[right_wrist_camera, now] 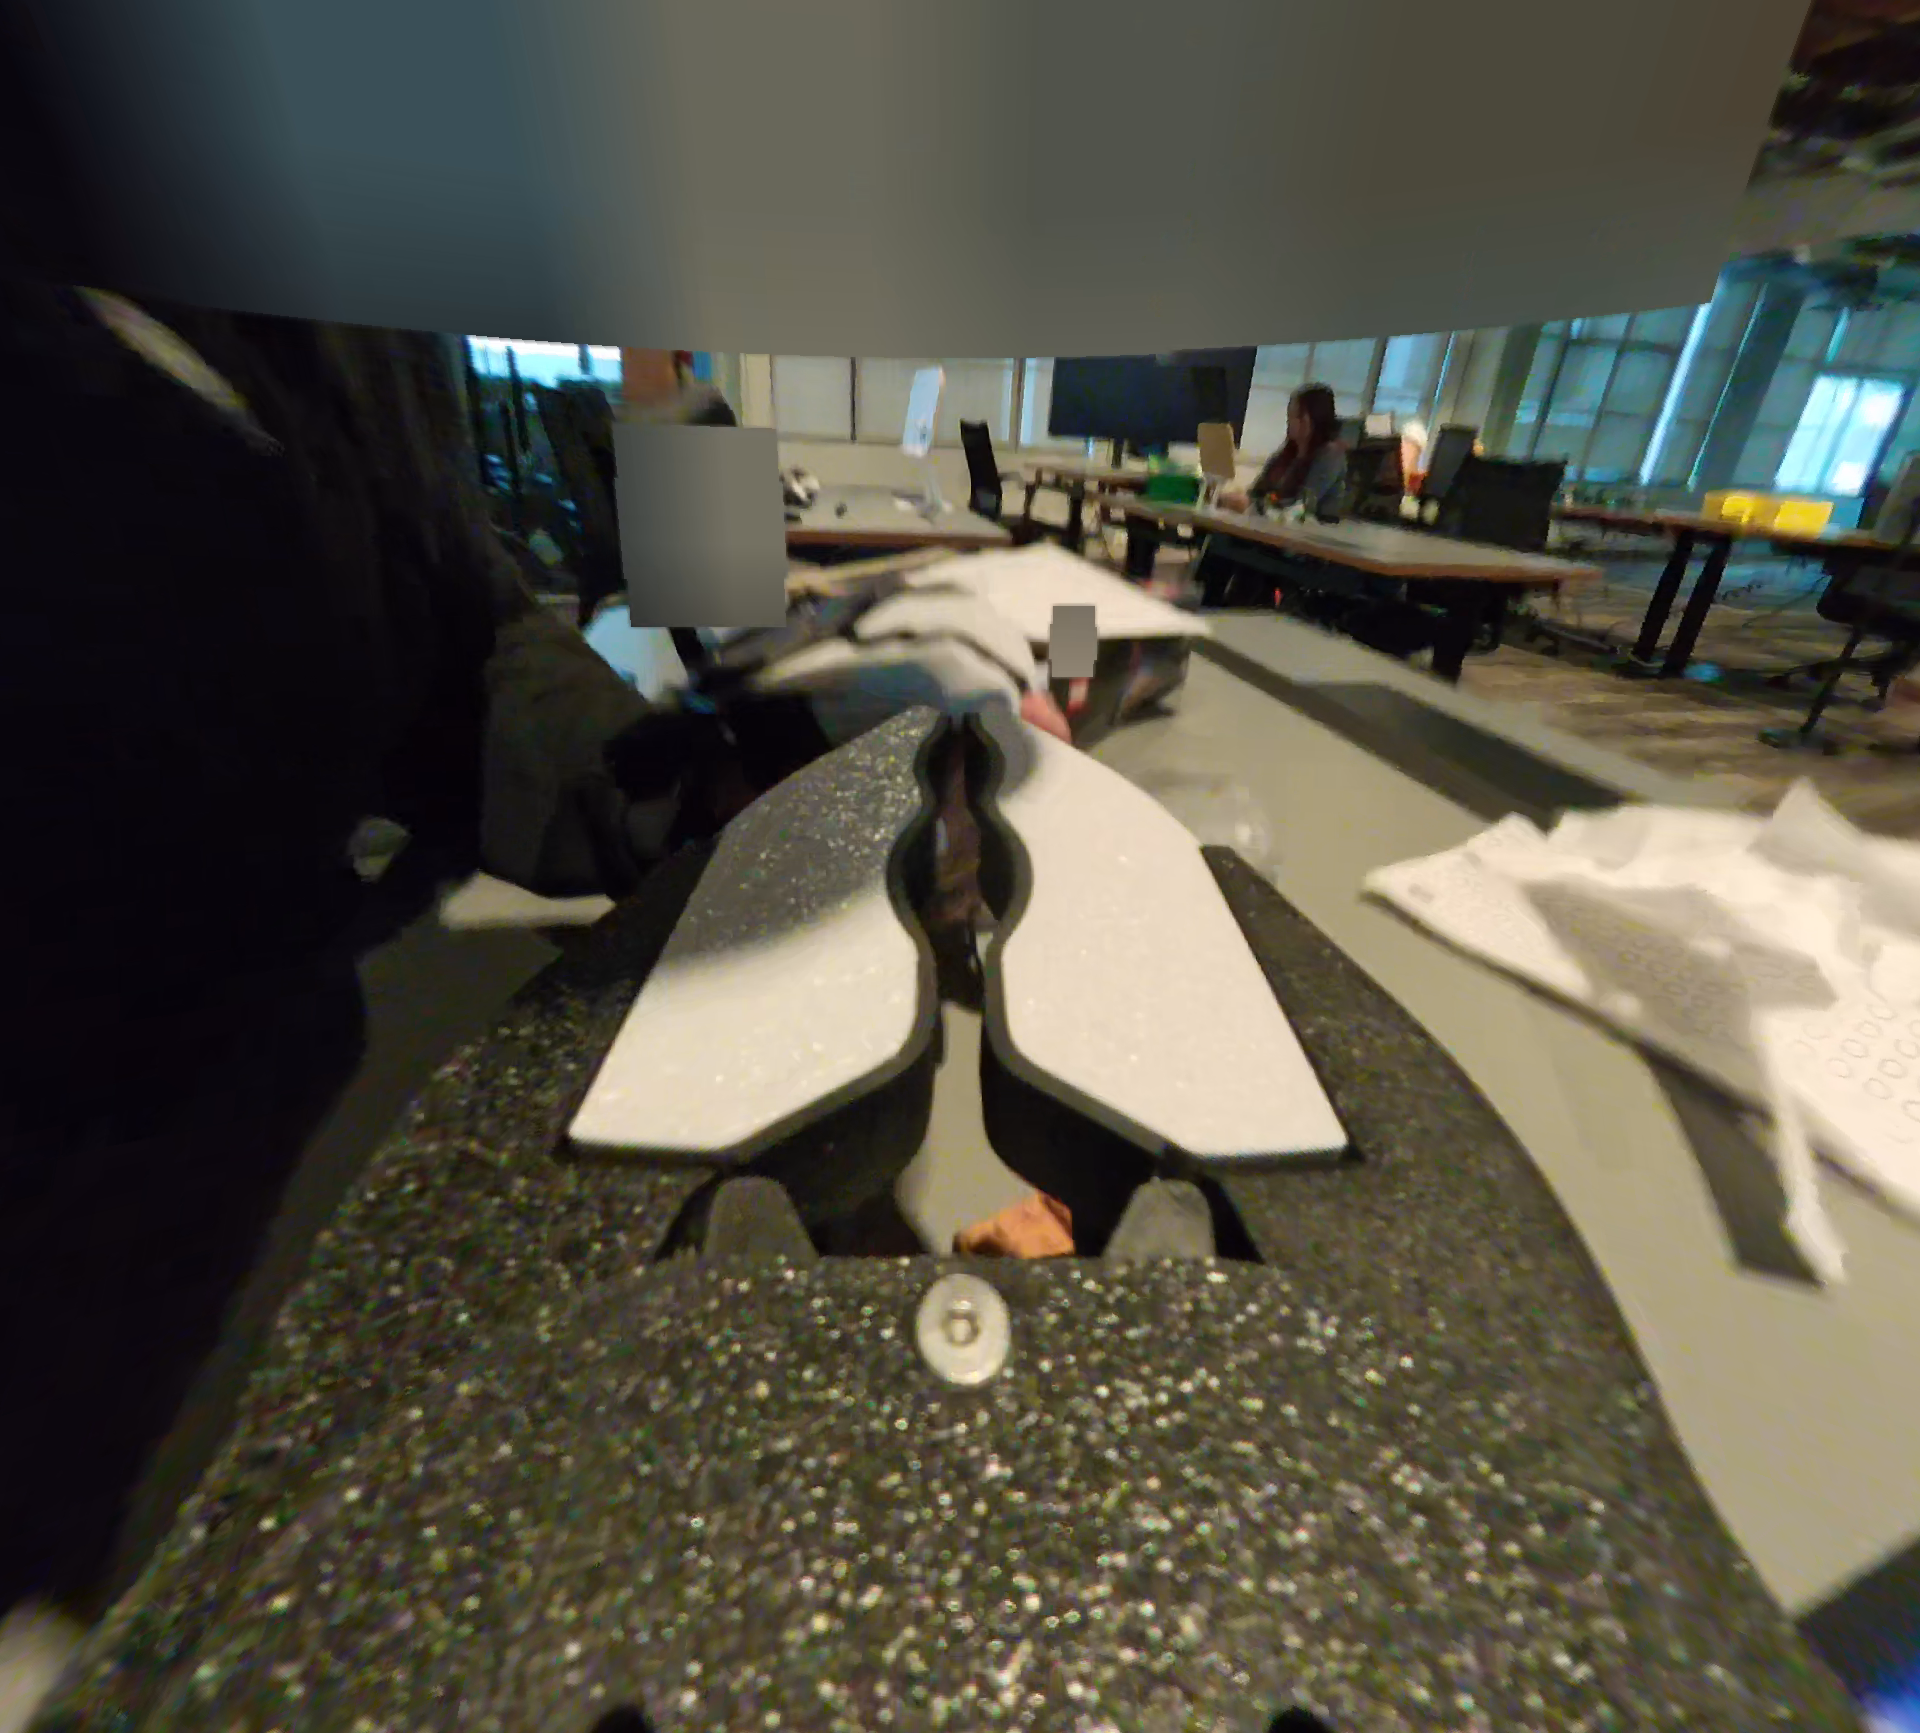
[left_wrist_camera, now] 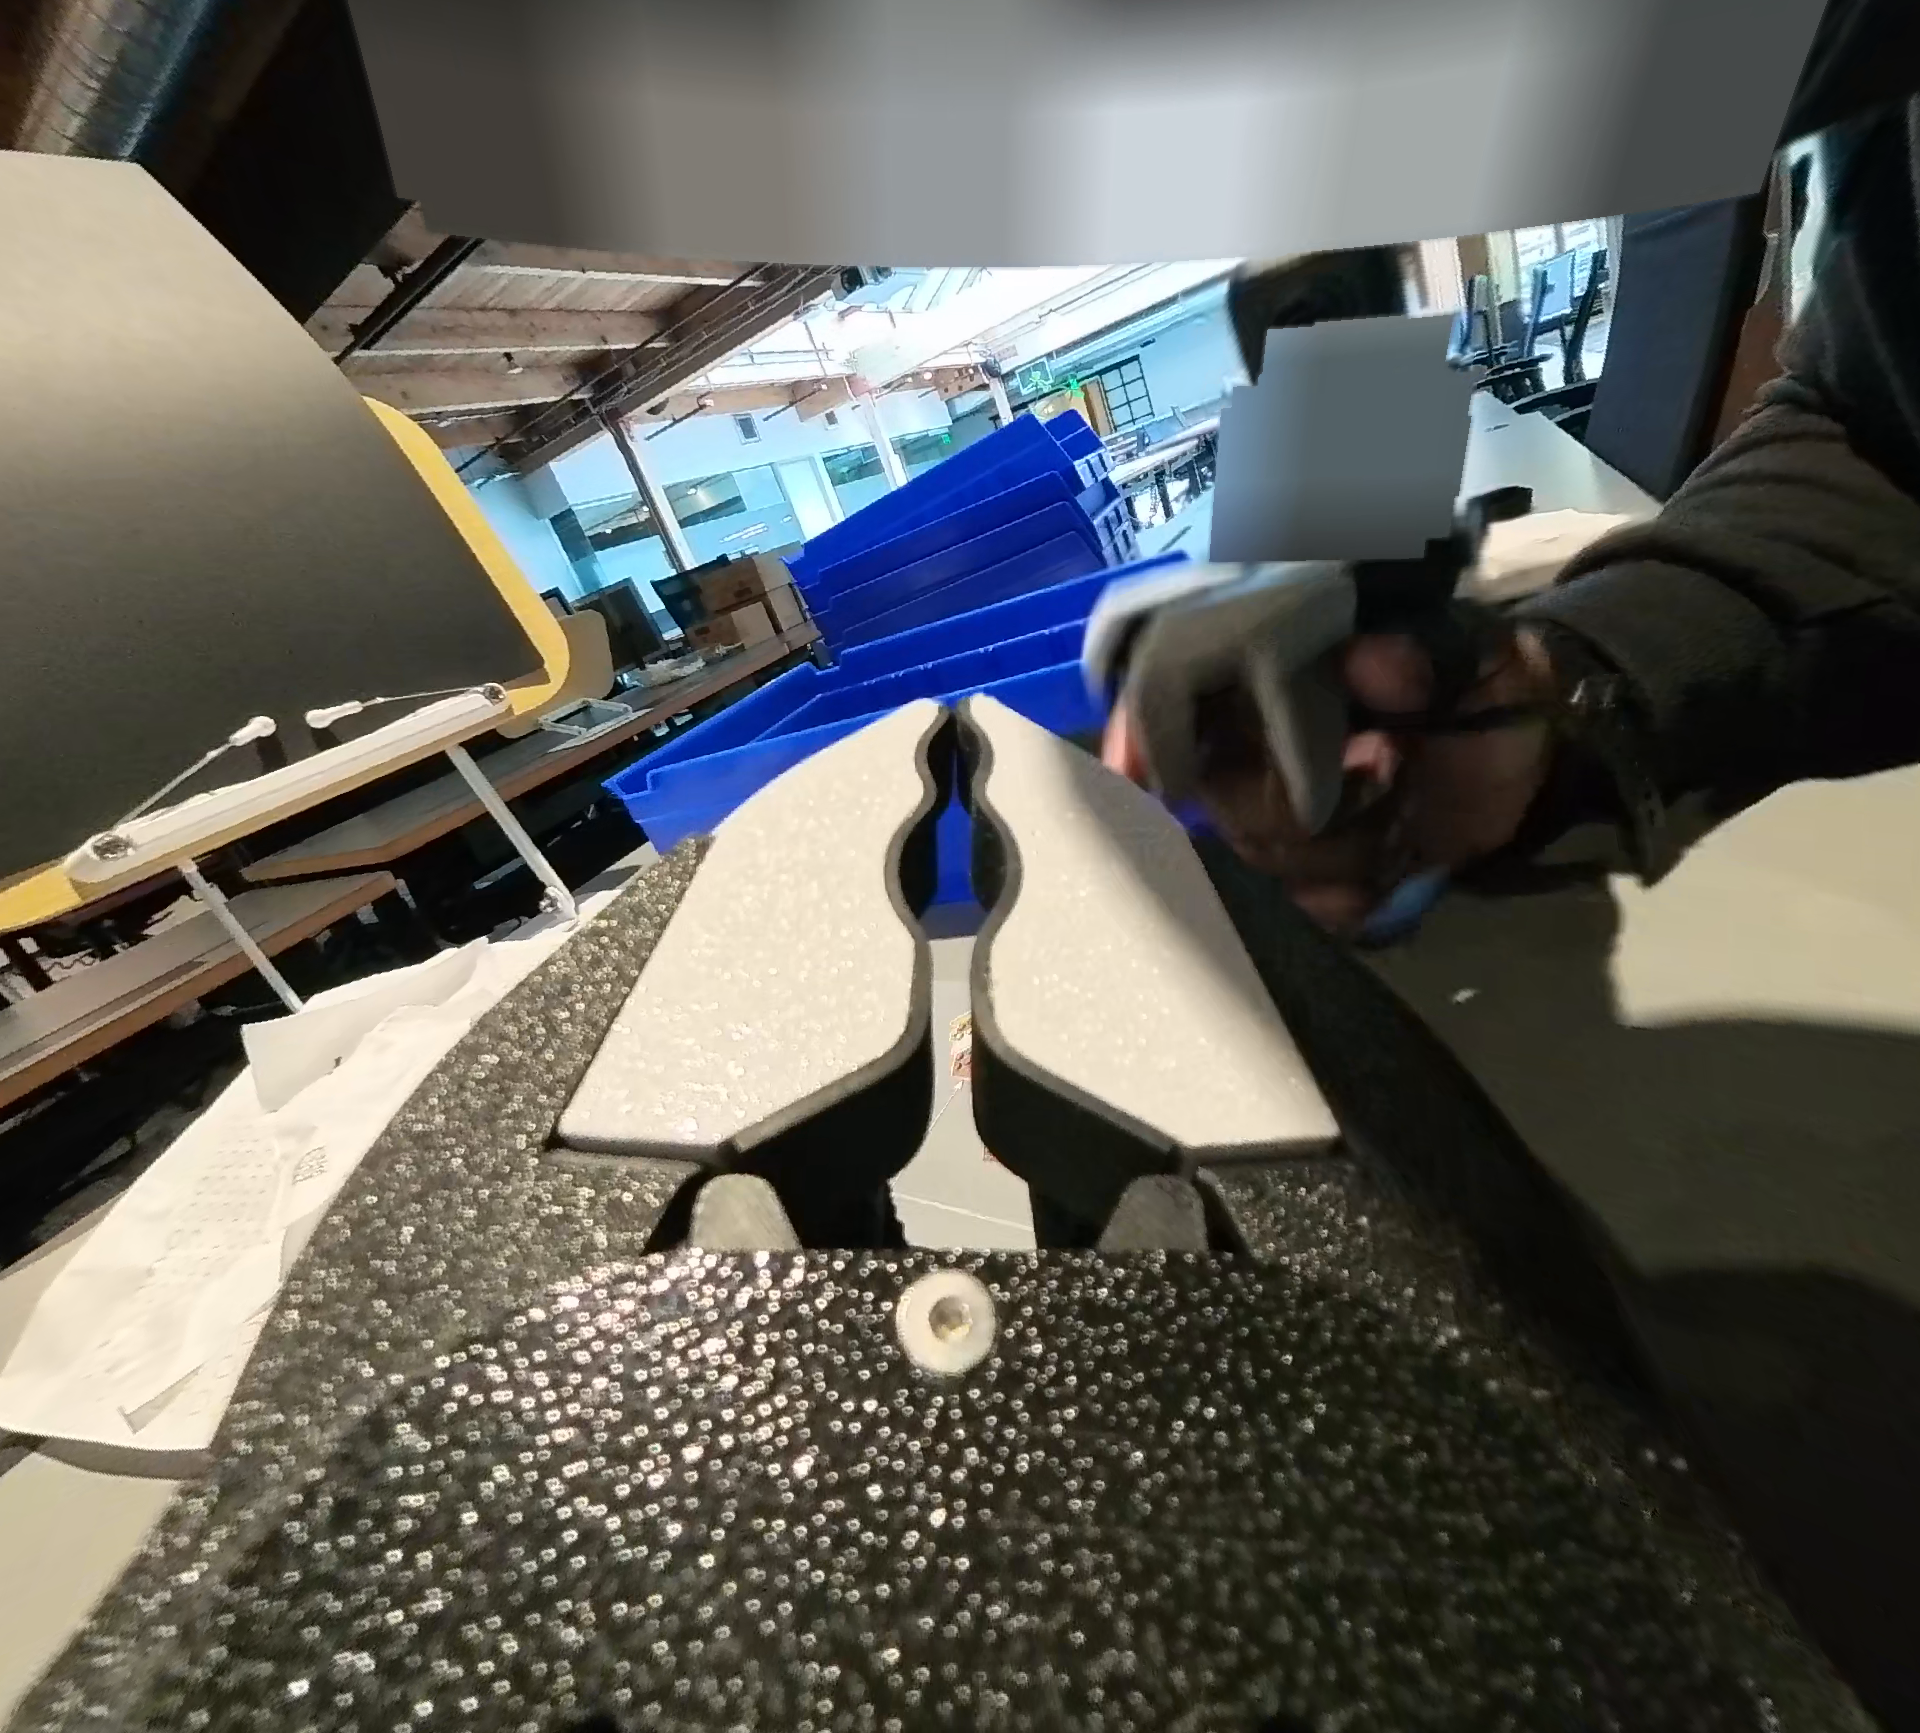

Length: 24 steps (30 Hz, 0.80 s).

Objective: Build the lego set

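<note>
The left gripper (left_wrist_camera: 954, 715) has its fingers pressed together at the tips, holding nothing, raised before stacked blue bins (left_wrist_camera: 935, 582). The right gripper (right_wrist_camera: 958, 727) is likewise closed and empty above the grey table (right_wrist_camera: 1351, 914). No lego pieces can be made out; only crumpled white bags (right_wrist_camera: 1683, 935) lie there.

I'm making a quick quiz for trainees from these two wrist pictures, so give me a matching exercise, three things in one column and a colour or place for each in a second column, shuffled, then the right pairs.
Things:
1. stacked bins
2. crumpled paper sheets
3. tilted board

Colours or places:
A. dark face with a yellow edge, on a white stand at the left of the left wrist view
B. white, lying on the grey table at the right of the right wrist view
C. blue, beyond the left gripper fingers

Pairs: 1-C, 2-B, 3-A
</note>
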Each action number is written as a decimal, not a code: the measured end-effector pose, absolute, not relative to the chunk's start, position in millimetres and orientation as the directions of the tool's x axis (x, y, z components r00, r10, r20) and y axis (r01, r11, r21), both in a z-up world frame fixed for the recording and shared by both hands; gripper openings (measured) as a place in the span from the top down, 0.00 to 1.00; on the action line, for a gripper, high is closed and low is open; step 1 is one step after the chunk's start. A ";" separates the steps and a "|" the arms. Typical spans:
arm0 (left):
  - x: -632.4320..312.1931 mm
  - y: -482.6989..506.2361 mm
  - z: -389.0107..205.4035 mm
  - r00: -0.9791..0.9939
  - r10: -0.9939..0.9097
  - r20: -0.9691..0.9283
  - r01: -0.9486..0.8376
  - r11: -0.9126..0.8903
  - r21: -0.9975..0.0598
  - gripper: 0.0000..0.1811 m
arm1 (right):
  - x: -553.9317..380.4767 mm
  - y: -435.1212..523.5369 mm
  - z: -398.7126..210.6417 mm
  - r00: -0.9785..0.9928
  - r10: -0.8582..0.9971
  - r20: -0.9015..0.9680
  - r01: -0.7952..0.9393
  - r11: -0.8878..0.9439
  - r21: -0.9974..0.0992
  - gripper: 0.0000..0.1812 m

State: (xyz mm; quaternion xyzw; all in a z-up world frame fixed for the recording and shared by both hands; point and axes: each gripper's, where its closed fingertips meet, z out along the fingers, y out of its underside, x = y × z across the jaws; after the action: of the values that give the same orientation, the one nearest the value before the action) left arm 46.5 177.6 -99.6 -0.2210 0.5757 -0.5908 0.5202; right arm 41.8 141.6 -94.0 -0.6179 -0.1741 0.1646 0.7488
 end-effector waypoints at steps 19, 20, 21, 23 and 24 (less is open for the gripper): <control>42.2 166.1 -99.5 -0.346 -0.841 -0.415 0.387 0.276 -0.880 1.00 | 379.1 151.5 -211.8 0.456 0.842 0.287 0.888 -0.453 -0.082 1.00; 42.5 166.3 -100.0 -0.349 -0.843 -0.410 0.383 0.270 -0.883 1.00 | 383.0 148.9 -215.3 0.450 0.853 0.263 0.890 -0.454 -0.048 1.00; 42.9 166.6 -100.5 -0.353 -0.844 -0.404 0.381 0.265 -0.886 1.00 | 385.3 147.4 -217.4 0.447 0.859 0.249 0.890 -0.455 -0.028 1.00; 43.3 167.1 -100.9 -0.359 -0.847 -0.392 0.376 0.253 -0.891 1.00 | 392.2 144.9 -221.3 0.433 0.868 0.244 0.891 -0.453 0.029 1.00; 43.5 167.2 -101.0 -0.362 -0.848 -0.386 0.374 0.247 -0.894 1.00 | 396.1 143.8 -224.0 0.420 0.873 0.247 0.892 -0.447 0.064 1.00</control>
State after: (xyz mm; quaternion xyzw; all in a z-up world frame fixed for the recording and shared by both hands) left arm 43.5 167.2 -101.0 -0.2017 0.5876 -0.5796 0.5273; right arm 396.1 143.8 -224.0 -0.8416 -0.5245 -0.1228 0.0386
